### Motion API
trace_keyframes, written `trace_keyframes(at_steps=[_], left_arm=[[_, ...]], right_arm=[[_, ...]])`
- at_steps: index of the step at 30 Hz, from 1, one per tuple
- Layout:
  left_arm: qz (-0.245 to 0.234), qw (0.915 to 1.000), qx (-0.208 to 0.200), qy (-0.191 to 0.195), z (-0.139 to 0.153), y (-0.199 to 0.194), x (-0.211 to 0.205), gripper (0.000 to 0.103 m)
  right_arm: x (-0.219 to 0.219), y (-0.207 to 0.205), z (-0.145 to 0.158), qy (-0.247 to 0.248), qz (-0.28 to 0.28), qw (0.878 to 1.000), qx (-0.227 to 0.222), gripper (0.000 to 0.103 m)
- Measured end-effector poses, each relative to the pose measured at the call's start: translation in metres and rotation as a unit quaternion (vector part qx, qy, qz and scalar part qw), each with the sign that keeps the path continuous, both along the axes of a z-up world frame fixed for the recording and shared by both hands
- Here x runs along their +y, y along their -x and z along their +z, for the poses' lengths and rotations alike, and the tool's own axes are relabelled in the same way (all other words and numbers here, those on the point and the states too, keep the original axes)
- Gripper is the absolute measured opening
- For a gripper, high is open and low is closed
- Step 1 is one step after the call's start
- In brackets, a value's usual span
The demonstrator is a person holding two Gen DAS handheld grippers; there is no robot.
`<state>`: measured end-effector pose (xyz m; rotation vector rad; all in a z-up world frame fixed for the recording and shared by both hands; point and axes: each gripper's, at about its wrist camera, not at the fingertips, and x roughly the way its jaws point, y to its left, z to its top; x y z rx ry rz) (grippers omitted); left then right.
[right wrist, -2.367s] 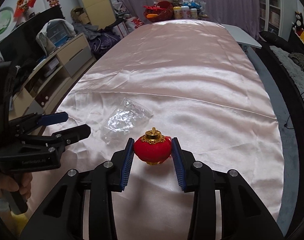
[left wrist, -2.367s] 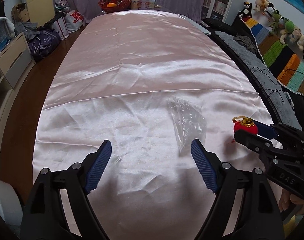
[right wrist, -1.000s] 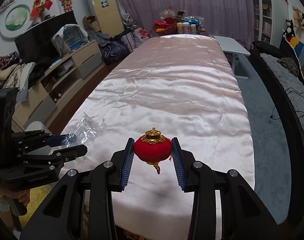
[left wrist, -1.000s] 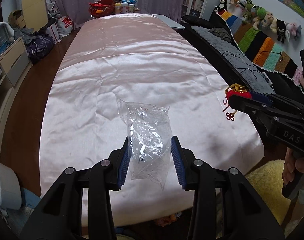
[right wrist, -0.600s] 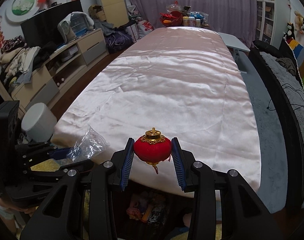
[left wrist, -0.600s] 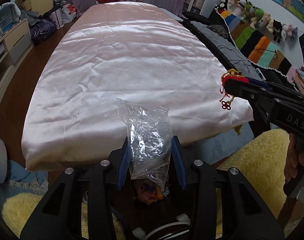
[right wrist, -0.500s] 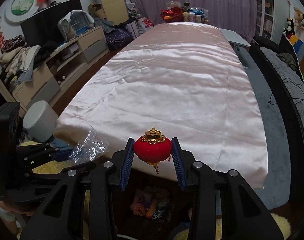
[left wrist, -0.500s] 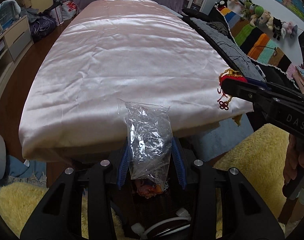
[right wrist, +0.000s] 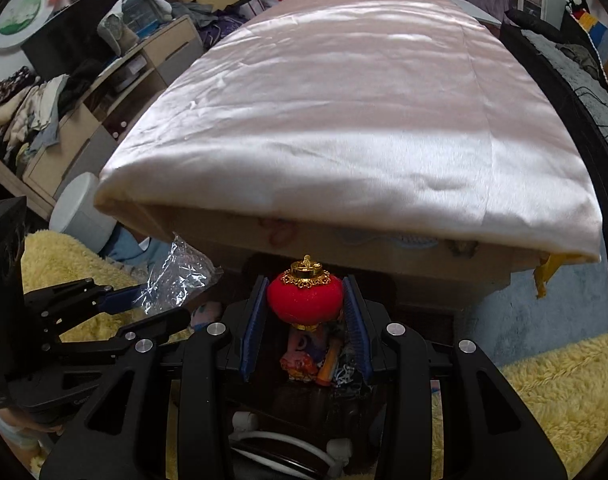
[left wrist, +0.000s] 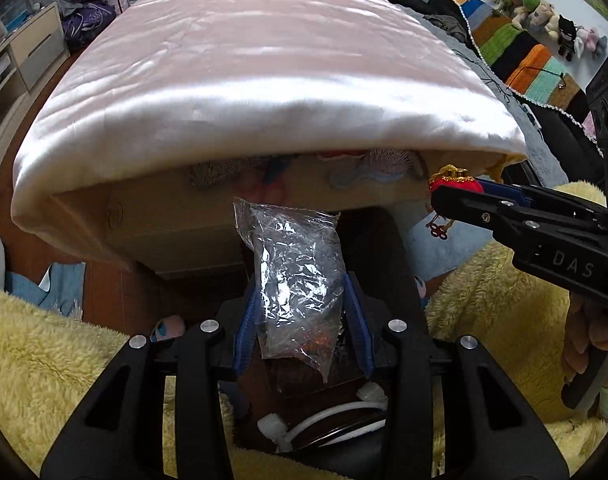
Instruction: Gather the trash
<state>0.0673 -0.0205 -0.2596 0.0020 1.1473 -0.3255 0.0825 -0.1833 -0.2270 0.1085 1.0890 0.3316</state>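
Under the bed's [right wrist: 343, 120] near edge lies a dark heap of things [right wrist: 319, 360] — too shadowed to identify. The crumpled clear bag [left wrist: 296, 280] hides what sits behind it — a white cable [left wrist: 323, 420] runs partly out of sight.

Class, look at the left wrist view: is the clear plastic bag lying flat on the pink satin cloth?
No. The clear plastic bag is pinched in the left gripper, held off the edge of the pink satin cloth, above the floor.

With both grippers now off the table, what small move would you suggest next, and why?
Probably lower the left gripper a little and open its jaws. It is shut on the crumpled plastic bag, which hangs over a dark container already holding scraps; the right gripper grips the red lantern ornament above it too.
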Motion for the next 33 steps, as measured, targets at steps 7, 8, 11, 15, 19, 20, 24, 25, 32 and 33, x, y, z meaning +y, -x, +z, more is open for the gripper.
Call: trace_keyframes(at_steps=[7, 8, 11, 15, 19, 20, 24, 25, 32, 33], left_arm=[[-0.005, 0.9995, 0.031, -0.001, -0.026, 0.0, -0.001, 0.039], [-0.005, 0.9994, 0.034, 0.001, -0.028, -0.001, -0.003, 0.039], [-0.009, 0.9991, 0.04, 0.009, -0.033, -0.001, -0.004, 0.039], [-0.015, 0.9986, 0.047, 0.017, -0.037, -0.003, -0.007, 0.04], [-0.009, 0.9984, 0.053, 0.015, -0.039, -0.005, -0.007, 0.047], [-0.008, 0.9985, 0.053, 0.015, -0.039, -0.006, -0.007, 0.049], [-0.004, 0.9986, 0.051, 0.013, -0.036, -0.006, -0.006, 0.057], [-0.002, 0.9987, 0.048, 0.012, -0.034, -0.005, -0.005, 0.059], [0.016, 0.9997, -0.021, -0.004, 0.008, -0.006, 0.004, 0.085], [0.019, 0.9992, -0.035, -0.001, 0.018, -0.006, 0.006, 0.09]], right_arm=[[0.004, -0.002, -0.025, 0.008, 0.0, 0.999, 0.032, 0.039], [0.006, -0.002, -0.029, 0.01, 0.002, 0.999, 0.039, 0.039], [0.006, -0.002, -0.039, 0.012, 0.004, 0.999, 0.053, 0.039], [0.006, -0.005, -0.042, 0.011, -0.002, 0.998, 0.061, 0.039], [0.005, -0.009, -0.041, 0.016, -0.009, 0.998, 0.065, 0.042], [0.005, -0.009, -0.041, 0.017, -0.01, 0.998, 0.065, 0.047], [0.004, -0.011, -0.039, 0.017, -0.017, 0.998, 0.061, 0.054], [0.003, -0.011, -0.037, 0.021, -0.019, 0.998, 0.056, 0.056], [-0.01, -0.007, 0.005, 0.048, -0.049, 0.997, -0.022, 0.089], [-0.013, -0.007, 0.013, 0.049, -0.055, 0.997, -0.034, 0.094]])
